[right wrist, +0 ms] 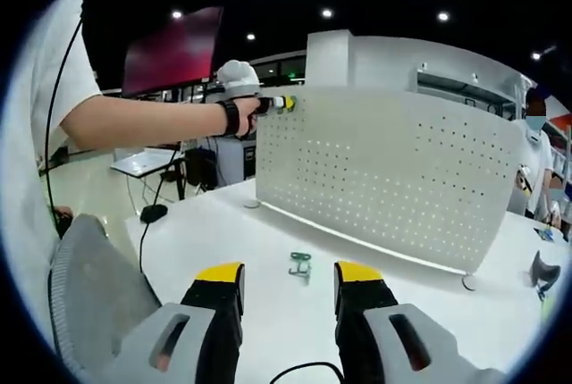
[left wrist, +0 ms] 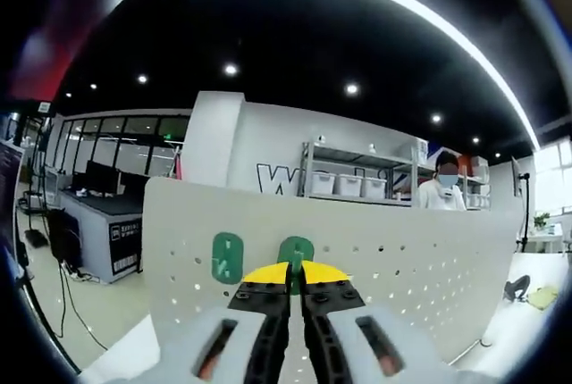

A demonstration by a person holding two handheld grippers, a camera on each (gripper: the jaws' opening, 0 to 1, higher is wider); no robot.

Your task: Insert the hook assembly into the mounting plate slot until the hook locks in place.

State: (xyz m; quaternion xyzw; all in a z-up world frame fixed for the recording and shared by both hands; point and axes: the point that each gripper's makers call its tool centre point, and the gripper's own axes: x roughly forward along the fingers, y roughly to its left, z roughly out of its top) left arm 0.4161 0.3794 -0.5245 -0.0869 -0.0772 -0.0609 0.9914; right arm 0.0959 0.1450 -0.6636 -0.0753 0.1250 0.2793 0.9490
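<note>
Two green hooks (left wrist: 227, 257) sit against the perforated mounting plate (left wrist: 402, 259), just ahead of our clenched left tongs (left wrist: 295, 270). We should press squarely until locking. Right tongs (right wrist: 288, 279) hang released over the tabletop (right wrist: 402, 295), near a spare hook (right wrist: 300, 264).

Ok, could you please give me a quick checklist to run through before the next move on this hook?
1. Left tool shut on the green hook, against the perforated plate: ok.
2. Hook locked in its slot: cannot tell.
3. Second hook sitting on the plate beside it: ok.
4. Right tool open and holding nothing: ok.
5. Spare hook in view on the table: ok.
</note>
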